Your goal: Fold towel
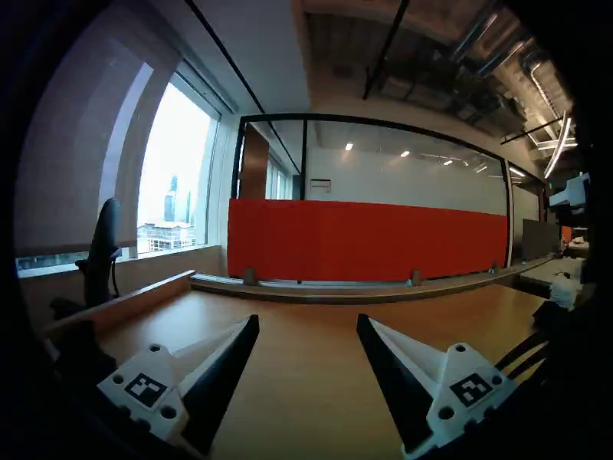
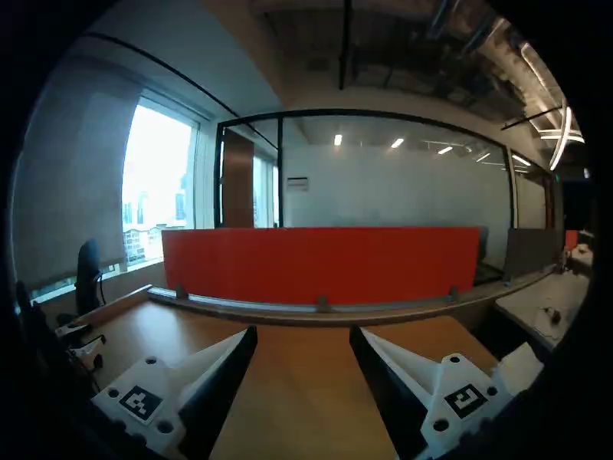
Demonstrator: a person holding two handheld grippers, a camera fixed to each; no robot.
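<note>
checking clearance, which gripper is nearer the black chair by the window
Left, likely. The black chair looms large just left of the left gripper; from the right gripper it looks smaller and farther off.

Ahead of my left gripper [image 1: 307, 318]: the flat brown wooden desk top [image 1: 314, 368] lies open up to its far edge.
Far edge: a long red divider panel [image 1: 368, 239] stands upright and closes my way.
Left side: a black office chair [image 1: 101, 253] stands beside the desk.

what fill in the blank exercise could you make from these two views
The panel behind the wooden desk is coloured ____.
The left gripper and the right gripper are both ____, holding nothing.
The bright window lies on the ____ side of both views.
Missing words: red; open; left.
</note>
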